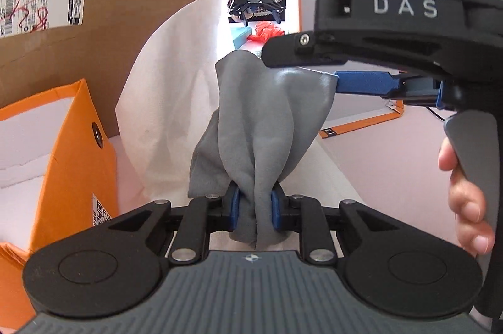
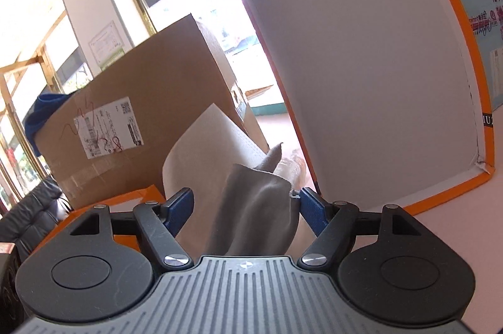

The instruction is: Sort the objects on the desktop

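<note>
A grey cloth (image 1: 261, 120) hangs bunched up in the air. My left gripper (image 1: 255, 208) is shut on its gathered lower part, the blue pads pressing it from both sides. The other end of the cloth rises to the right gripper, whose blue finger (image 1: 361, 82) reaches the cloth's upper right corner. In the right wrist view, my right gripper (image 2: 248, 209) stands open, and the grey cloth (image 2: 261, 208) lies loose between its spread fingers, touching the right one. A hand (image 1: 465, 202) holds the right gripper's handle.
A large cardboard box (image 1: 125, 3) stands at the left behind an orange box (image 1: 75, 151). A white paper sheet (image 1: 169, 82) curls up behind the cloth. An orange-rimmed white lid (image 2: 361, 66) leans upright at the right. Farther off, a person holds another gripper (image 1: 254, 3) above a blue object (image 1: 240, 35) and a red one (image 1: 267, 32).
</note>
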Tool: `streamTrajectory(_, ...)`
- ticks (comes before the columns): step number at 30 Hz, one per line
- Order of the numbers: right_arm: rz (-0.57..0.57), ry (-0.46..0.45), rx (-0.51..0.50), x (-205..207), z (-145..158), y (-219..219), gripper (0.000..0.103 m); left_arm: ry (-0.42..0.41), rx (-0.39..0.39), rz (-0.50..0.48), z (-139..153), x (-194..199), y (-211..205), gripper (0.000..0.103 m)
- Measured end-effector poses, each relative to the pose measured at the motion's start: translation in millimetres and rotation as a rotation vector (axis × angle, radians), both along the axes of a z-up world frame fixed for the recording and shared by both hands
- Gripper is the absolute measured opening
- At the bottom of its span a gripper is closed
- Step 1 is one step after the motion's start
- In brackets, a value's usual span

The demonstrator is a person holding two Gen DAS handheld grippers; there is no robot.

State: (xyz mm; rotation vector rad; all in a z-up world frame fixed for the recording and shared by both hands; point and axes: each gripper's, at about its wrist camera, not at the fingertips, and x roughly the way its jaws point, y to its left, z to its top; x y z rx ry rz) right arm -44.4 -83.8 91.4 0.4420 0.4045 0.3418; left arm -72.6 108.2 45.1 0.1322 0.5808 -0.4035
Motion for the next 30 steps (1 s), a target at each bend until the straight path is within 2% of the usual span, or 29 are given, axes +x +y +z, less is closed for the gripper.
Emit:
streamTrajectory(4, 0.143, 0.061, 0.052, 6.8, -2.1, -5.8, 0.072, -0.046, 0.045, -0.022, 5.0, -10.1, -6.5, 0.018)
streamTrajectory(6, 0.129, 0.078, 0.006, 8.4, -2.7, -1.4, 0.073, -0.071, 0.065, -0.033, 6.0, -15.7, -10.7, 0.018)
streamTrajectory(10, 0.138, 0.193, -0.116, 21.2, -13.6, 18.5, 0.076, -0.094, 0.080, -0.063, 7.4, -25.9, -18.2, 0.018)
streamTrajectory(12, 0.143, 0.270, -0.161, 27.2, -23.5, 25.6, 0.077, -0.077, 0.091, -0.075, 6.2, -28.1, -22.4, 0.018)
streamTrajectory(15, 0.126, 0.349, -0.199, 28.8, -31.5, 28.9, 0.077, -0.026, 0.113, -0.069, 7.1, -36.5, -7.2, 0.018)
streamTrajectory(19, 0.068, 0.371, -0.257, 17.7, -21.2, 26.9, 0.084, -0.030, 0.151, -0.065, 4.0, -43.4, -14.4, 0.018)
streamTrajectory(23, 0.035, 0.371, -0.342, 2.7, -21.6, 23.8, 0.089, 0.051, 0.110, -0.076, 2.2, -40.1, -14.0, 0.018)
streamTrajectory(26, 0.028, 0.383, -0.279, -15.7, -33.5, 9.8, 0.094, 0.112, 0.088, -0.091, 3.1, -50.3, -13.7, 0.018)
streamTrajectory(30, 0.066, 0.427, -0.125, -38.6, -48.6, -11.5, 0.098, 0.135, 0.088, -0.129, 3.2, -74.6, -9.9, 0.018)
